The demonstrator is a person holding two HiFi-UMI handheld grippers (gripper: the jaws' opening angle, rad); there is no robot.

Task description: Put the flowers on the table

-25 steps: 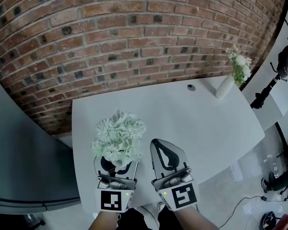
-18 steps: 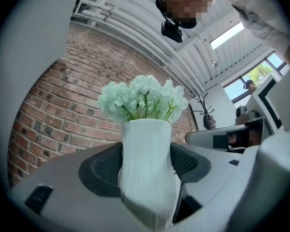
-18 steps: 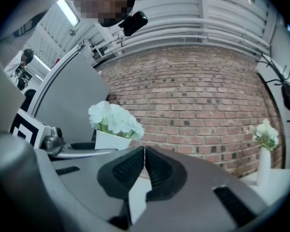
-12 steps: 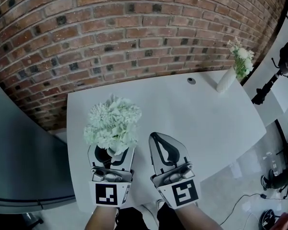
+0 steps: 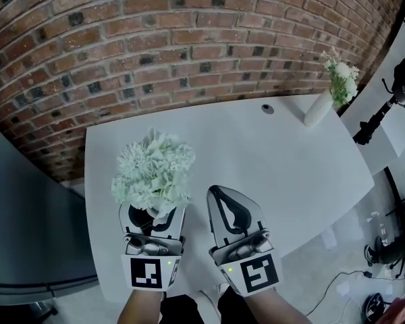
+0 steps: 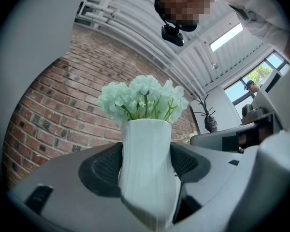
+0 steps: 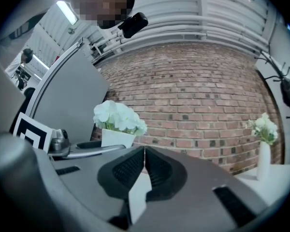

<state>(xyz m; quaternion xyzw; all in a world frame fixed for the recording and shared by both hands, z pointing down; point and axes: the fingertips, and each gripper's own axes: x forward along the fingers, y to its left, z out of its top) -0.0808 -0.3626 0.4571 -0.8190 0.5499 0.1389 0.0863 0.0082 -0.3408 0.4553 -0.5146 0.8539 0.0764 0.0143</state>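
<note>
Flowers [image 5: 153,171] in white ribbed vase [image 6: 147,173], pinched tight between left gripper [image 5: 152,216] jaws over table [image 5: 290,160] near-left corner (vase mostly buried under blooms from above). Right gripper [image 5: 219,194] alongside, jaws pressed together, empty.

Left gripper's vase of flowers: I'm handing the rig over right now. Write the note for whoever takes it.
Left gripper: jaws shut on the white vase of flowers, held upright.
Right gripper: jaws together, empty, beside the left one.
Position: the held vase is over the near left part of the table. Whether its base touches the top cannot be told. A second vase with flowers stands at the table's far right edge.
Done: vase in hand, over the table.
Left: lower it until it stands, open the left jaws, back away.
</note>
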